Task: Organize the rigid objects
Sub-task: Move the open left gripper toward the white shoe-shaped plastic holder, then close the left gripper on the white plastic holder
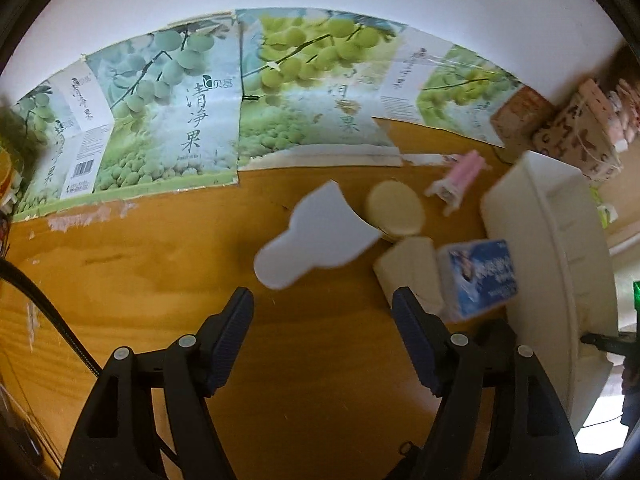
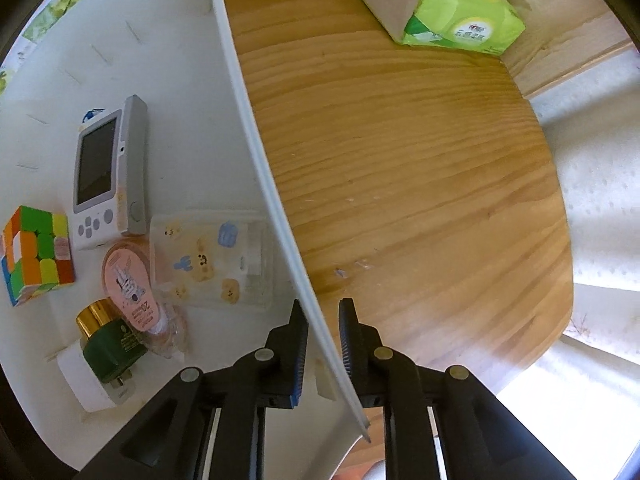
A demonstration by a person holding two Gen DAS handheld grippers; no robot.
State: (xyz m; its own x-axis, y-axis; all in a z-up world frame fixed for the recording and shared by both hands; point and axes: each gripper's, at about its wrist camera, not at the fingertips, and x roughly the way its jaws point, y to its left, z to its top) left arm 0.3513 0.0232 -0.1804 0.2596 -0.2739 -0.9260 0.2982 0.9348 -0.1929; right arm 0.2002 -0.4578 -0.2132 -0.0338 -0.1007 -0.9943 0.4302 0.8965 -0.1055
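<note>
White plastic bin (image 2: pixel 192 80) stands on the tabletop (image 2: pixel 400 160) and holds a multicoloured puzzle cube (image 2: pixel 36 254), a white handheld device with dark screen (image 2: pixel 100 180), a pink round tube (image 2: pixel 128 284), a dark green gold-capped jar (image 2: pixel 108 340) and a clear cartoon-printed case (image 2: pixel 212 260), lying close together. Outside it, on the tabletop beside its wall, lie a white flared piece (image 1: pixel 316 236), a cream disc (image 1: pixel 396 208), a cream block (image 1: pixel 412 272), a blue-printed box (image 1: pixel 480 276) and a pink-and-white item (image 1: pixel 460 180).

White bin (image 2: pixel 192 80), multicoloured cube (image 2: pixel 36 254), dark green jar (image 2: pixel 108 346) gold-capped, lime-green tissue pack (image 2: pixel 460 8)
</note>
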